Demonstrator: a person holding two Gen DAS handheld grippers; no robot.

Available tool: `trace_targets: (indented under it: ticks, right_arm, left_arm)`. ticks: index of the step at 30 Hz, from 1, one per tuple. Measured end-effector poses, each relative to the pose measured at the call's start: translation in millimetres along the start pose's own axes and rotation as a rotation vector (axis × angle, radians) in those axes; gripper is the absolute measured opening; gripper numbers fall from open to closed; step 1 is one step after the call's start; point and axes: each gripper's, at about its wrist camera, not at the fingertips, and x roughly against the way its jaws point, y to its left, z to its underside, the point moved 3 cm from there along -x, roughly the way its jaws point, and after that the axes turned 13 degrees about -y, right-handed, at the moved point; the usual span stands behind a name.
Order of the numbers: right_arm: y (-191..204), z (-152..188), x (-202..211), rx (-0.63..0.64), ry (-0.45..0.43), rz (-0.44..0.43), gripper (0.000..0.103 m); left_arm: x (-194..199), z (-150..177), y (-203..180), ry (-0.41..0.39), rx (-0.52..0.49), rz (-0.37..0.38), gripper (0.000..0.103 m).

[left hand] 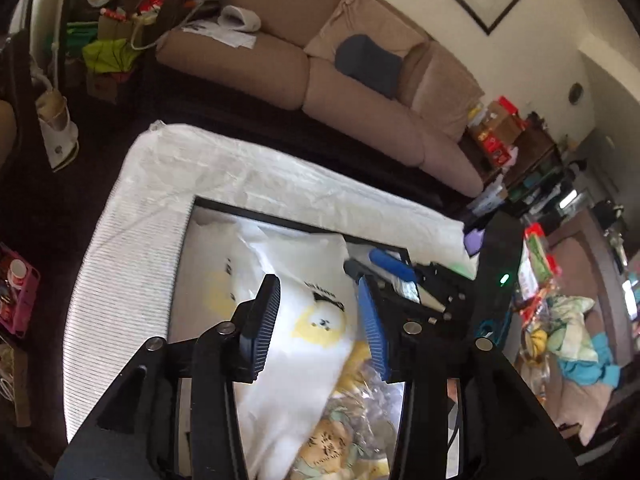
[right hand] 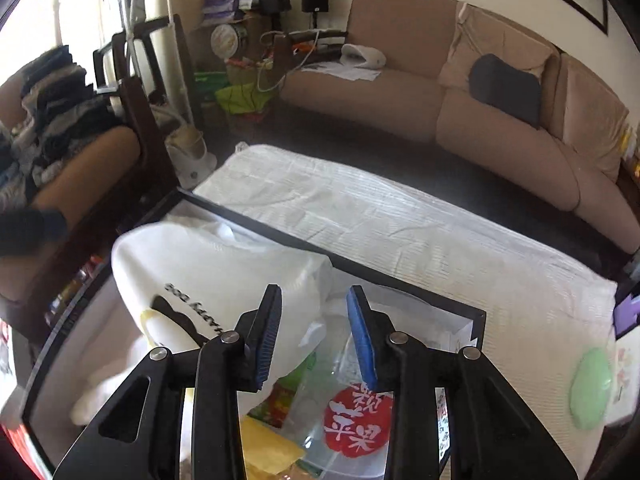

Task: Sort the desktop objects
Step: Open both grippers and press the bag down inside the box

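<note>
Both grippers hang over a black-rimmed storage box [left hand: 280, 220] set on a table under a white ribbed cloth [left hand: 132, 240] — the box takes up the near part of each view. Seen from the left wrist, the left gripper [left hand: 320, 320] has its blue-padded fingers apart, with nothing pinched between them; beneath the gap lies a white bag printed with a yellow cartoon dog [left hand: 316, 320], and clear crinkled packets [left hand: 360, 408] sit lower in the box. The right gripper [right hand: 314, 332] also stands with its jaws apart and empty — it is above the same white bag [right hand: 208, 264], which slumps against the box's left side. Under it are a clear bag with a red round label [right hand: 356, 424], a yellow packet [right hand: 268, 448] and something green. Off on the cloth to the right rests a pale green oval object [right hand: 592, 388], just beside the box. A tan sofa [right hand: 400, 92] runs along the far wall.
</note>
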Motion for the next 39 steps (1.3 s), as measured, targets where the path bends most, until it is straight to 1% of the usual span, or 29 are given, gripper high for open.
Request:
trace_targets:
  ticks: [1, 2, 3, 4, 5, 6, 7, 9, 11, 12, 13, 14, 15, 16, 18, 19, 21, 23, 25, 26, 27, 29, 32, 34, 35, 36, 37, 38, 39]
  right_arm:
    - [-4.0, -5.2, 8.6, -0.039, -0.025, -0.016, 0.034]
    - [-6.8, -10.9, 16.5, -0.07, -0.062, -0.037, 0.039]
    - [-8.5, -16.6, 24.5, -0.112, -0.111, -0.09, 0.039]
    - [-9.4, -22.1, 26.6, -0.16, -0.136, -0.159, 0.039]
    - [-9.0, -25.1, 22.6, -0.219, -0.124, -0.232, 0.04]
    - [-8.2, -23.4, 12.8, -0.264, -0.081, -0.266, 0.04]
    - [-7.3, -18.5, -0.4, -0.285, -0.026, -0.252, 0.04]
    - [-3.4, -3.7, -27.9, -0.287, 0.081, -0.191, 0.04]
    - [0.7, 12.2, -49.9, -0.313, 0.141, -0.181, 0.041]
    - [3.4, 18.3, -58.2, -0.301, 0.159, -0.166, 0.039]
    - [8.0, 21.8, -63.5, -0.253, 0.166, -0.133, 0.038]
    - [12.9, 23.6, -65.0, -0.185, 0.156, -0.1, 0.037]
    - [19.1, 24.4, -68.9, -0.124, 0.163, -0.07, 0.037]
    - [27.4, 27.0, -74.1, -0.055, 0.181, -0.036, 0.037]
    - [38.3, 31.0, -82.1, 0.041, 0.213, 0.008, 0.037]
    - [41.1, 33.4, -85.4, 0.069, 0.226, 0.019, 0.038]
    - [38.4, 31.4, -83.3, 0.046, 0.233, 0.008, 0.038]
    - [26.4, 22.5, -68.4, -0.028, 0.194, -0.042, 0.038]
    - [13.4, 10.7, -46.0, -0.056, 0.134, -0.068, 0.039]
    - [6.4, 5.0, -32.8, -0.072, 0.106, -0.084, 0.041]
    - [0.9, -0.1, -21.0, -0.096, 0.085, -0.104, 0.046]
    - [-13.1, -4.9, 4.6, -0.126, 0.059, -0.121, 0.049]
    - [-27.8, -8.0, 42.5, -0.128, 0.029, -0.123, 0.051]
    - [-32.7, -7.0, 68.8, -0.139, 0.011, -0.146, 0.055]
    - [-35.3, -4.4, 84.1, -0.143, 0.004, -0.161, 0.057]
    - [-38.8, -1.5, 99.9, -0.143, -0.007, -0.174, 0.061]
    - [-44.2, 4.1, 115.9, -0.138, -0.016, -0.184, 0.065]
    - [-47.7, 9.2, 128.1, -0.133, -0.02, -0.185, 0.07]
    - [-53.1, 15.2, 139.5, -0.131, -0.026, -0.18, 0.073]
  left_arm:
    - [-9.5, 5.6, -3.3, 0.026, -0.004, -0.002, 0.038]
    - [-19.3, 9.9, -5.0, 0.045, -0.003, -0.016, 0.038]
    - [-31.3, 17.7, -1.5, 0.069, 0.023, -0.04, 0.038]
    - [-41.6, 23.9, 3.9, 0.09, 0.07, -0.052, 0.038]
    - [-51.4, 28.5, 9.3, 0.104, 0.114, -0.062, 0.038]
    - [-59.3, 34.4, 18.6, 0.113, 0.149, -0.089, 0.038]
    - [-65.8, 39.8, 28.3, 0.119, 0.173, -0.121, 0.038]
    - [-75.9, 49.4, 43.9, 0.134, 0.203, -0.159, 0.039]
    - [-82.4, 56.3, 50.2, 0.15, 0.176, -0.198, 0.041]
    - [-85.0, 58.9, 50.9, 0.156, 0.15, -0.213, 0.041]
    - [-86.9, 61.1, 50.7, 0.158, 0.124, -0.224, 0.041]
    - [-88.5, 62.5, 49.1, 0.155, 0.103, -0.236, 0.041]
    - [-90.0, 63.9, 47.2, 0.153, 0.083, -0.249, 0.041]
    - [-92.2, 65.4, 45.2, 0.152, 0.062, -0.264, 0.041]
    - [-94.5, 68.8, 38.1, 0.15, 0.019, -0.295, 0.042]
    - [-93.2, 68.9, 34.4, 0.148, 0.009, -0.306, 0.042]
    - [-86.6, 66.2, 22.7, 0.136, 0.007, -0.299, 0.041]
    - [-68.9, 61.3, 11.5, 0.108, -0.031, -0.294, 0.04]
    - [-45.0, 55.5, -0.1, 0.058, -0.097, -0.317, 0.04]
    - [-33.5, 53.4, -5.6, 0.037, -0.118, -0.318, 0.042]
    - [-23.3, 52.2, -10.6, 0.022, -0.13, -0.315, 0.044]
    - [-5.9, 52.4, -18.6, 0.009, -0.145, -0.315, 0.05]
    - [13.1, 59.0, -31.3, 0.003, -0.157, -0.315, 0.05]
    - [25.0, 65.5, -37.9, -0.015, -0.165, -0.314, 0.05]
    - [30.5, 67.3, -41.2, -0.027, -0.177, -0.303, 0.051]
    - [36.2, 73.0, -52.4, -0.044, -0.197, -0.285, 0.052]
    - [40.3, 78.5, -62.3, -0.054, -0.22, -0.268, 0.058]
    - [42.5, 84.1, -70.5, -0.061, -0.24, -0.252, 0.063]
    - [42.6, 90.6, -81.8, -0.066, -0.26, -0.24, 0.065]
